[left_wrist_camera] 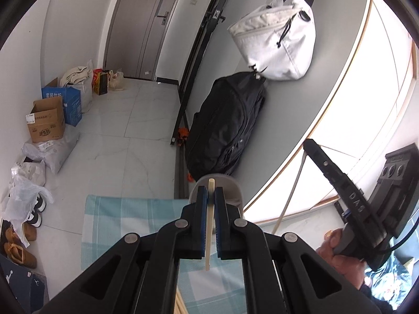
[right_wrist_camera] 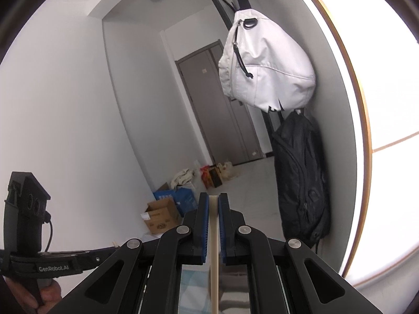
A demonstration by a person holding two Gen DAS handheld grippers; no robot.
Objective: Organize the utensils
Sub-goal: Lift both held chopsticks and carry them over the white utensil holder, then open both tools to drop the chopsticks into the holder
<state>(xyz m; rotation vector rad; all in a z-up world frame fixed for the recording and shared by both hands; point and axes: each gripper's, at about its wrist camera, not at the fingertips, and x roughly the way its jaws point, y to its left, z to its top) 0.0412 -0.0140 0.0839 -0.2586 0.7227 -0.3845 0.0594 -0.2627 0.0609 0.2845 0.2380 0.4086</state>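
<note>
My left gripper (left_wrist_camera: 209,191) is shut on a pale wooden chopstick (left_wrist_camera: 208,235) that stands nearly upright between the blue pads. Just behind its fingertips shows the rounded rim of a grey-beige holder (left_wrist_camera: 230,185). Below lies a blue-and-white checked cloth (left_wrist_camera: 117,222), with more pale sticks (left_wrist_camera: 180,303) at the bottom edge. My right gripper (right_wrist_camera: 214,196) is shut on a second pale chopstick (right_wrist_camera: 214,248), held high with the room behind it. In the left wrist view the right gripper (left_wrist_camera: 311,146) rises at the right with its chopstick (left_wrist_camera: 290,196) hanging below.
A white bag (left_wrist_camera: 277,39) and a black backpack (left_wrist_camera: 225,128) hang on the grey wall ahead. Cardboard boxes (left_wrist_camera: 47,123), plastic bags and shoes line the left wall on the tiled floor. A bright window (left_wrist_camera: 353,104) is at the right. A hand (left_wrist_camera: 337,251) grips the right tool.
</note>
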